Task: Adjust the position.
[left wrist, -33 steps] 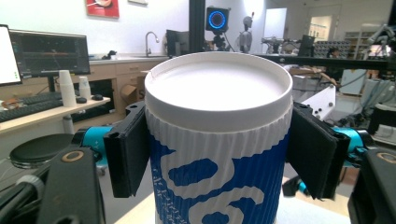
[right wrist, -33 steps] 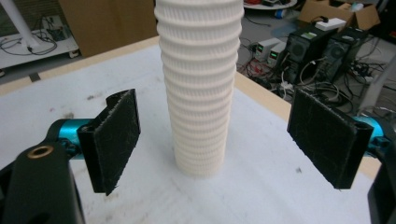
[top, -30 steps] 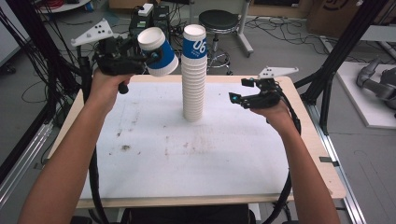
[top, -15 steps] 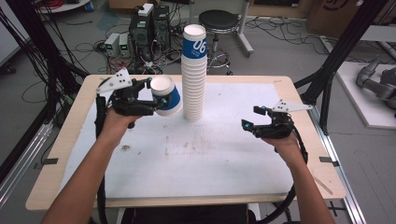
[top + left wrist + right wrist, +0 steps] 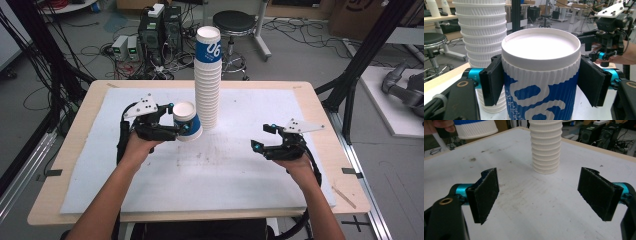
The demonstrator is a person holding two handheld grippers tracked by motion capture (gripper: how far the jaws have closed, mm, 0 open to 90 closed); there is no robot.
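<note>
Left gripper (image 5: 181, 129) is clamped on an upside-down cup (image 5: 187, 120) just beside the stack (image 5: 207, 85) (right gripper (image 5: 263, 137) gapes empty) — nudge sideways and that tower tips — squeeze harder, cup crumples.

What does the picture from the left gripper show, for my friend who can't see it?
An upside-down blue and white paper cup is held between the left gripper's two black jaws. A tall stack of white ribbed cups stands just behind it on the left, and the right gripper, held in a hand, is farther off at the right.
</note>
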